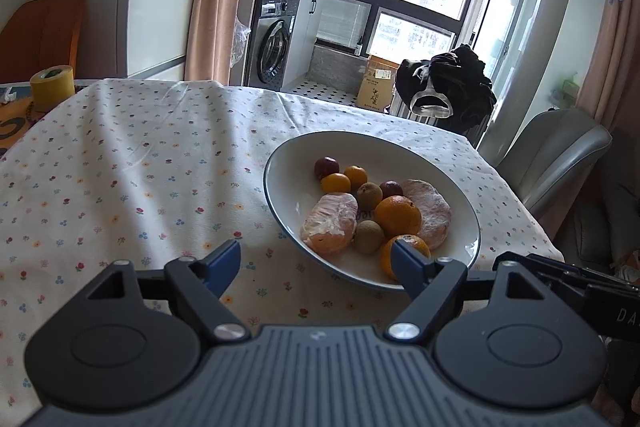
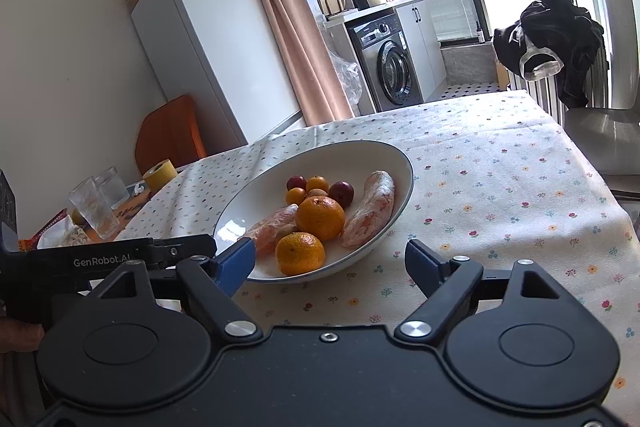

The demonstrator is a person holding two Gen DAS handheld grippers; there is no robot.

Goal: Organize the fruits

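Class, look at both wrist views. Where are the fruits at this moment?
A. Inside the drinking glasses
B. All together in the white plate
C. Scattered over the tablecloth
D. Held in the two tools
B: every orange, kiwi and wrapped fruit lies in the white plate, and both tools are open and hold nothing.

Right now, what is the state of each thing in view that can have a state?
left gripper: open, holding nothing
right gripper: open, holding nothing
plate: upright on the tablecloth, holding all the fruit
two peeled citrus halves: wrapped in plastic film
oranges: unpeeled
washing machine: door shut
drinking glasses: upright
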